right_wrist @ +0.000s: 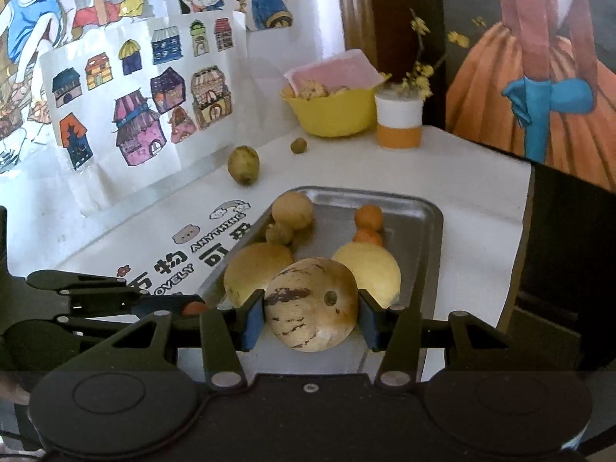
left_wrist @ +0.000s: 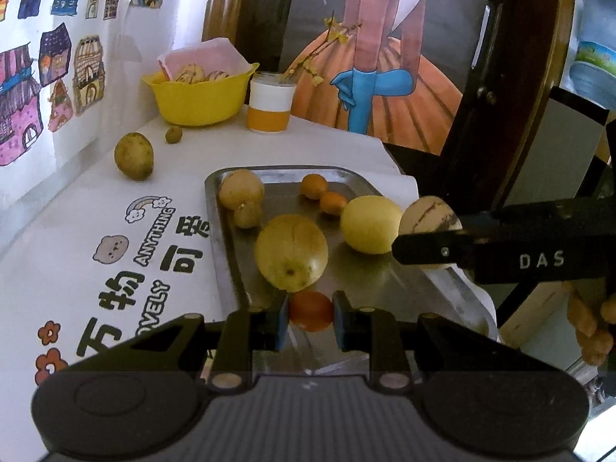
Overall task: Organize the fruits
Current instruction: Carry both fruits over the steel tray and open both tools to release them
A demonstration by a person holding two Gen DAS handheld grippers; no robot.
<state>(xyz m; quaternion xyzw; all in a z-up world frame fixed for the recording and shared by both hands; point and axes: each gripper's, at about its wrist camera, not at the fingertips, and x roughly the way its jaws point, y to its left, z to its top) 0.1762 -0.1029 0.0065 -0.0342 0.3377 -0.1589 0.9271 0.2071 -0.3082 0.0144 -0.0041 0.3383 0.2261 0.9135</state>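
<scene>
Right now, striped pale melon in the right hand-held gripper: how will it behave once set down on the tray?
The striped melon looks round and smooth, so it will probably roll on the flat metal tray. It spans nearly the whole right hand-held gripper, so likely fairly heavy. The skin looks firm.

White wall is covered with house drawings; right of it, a painted dress canvas is seen.
</scene>
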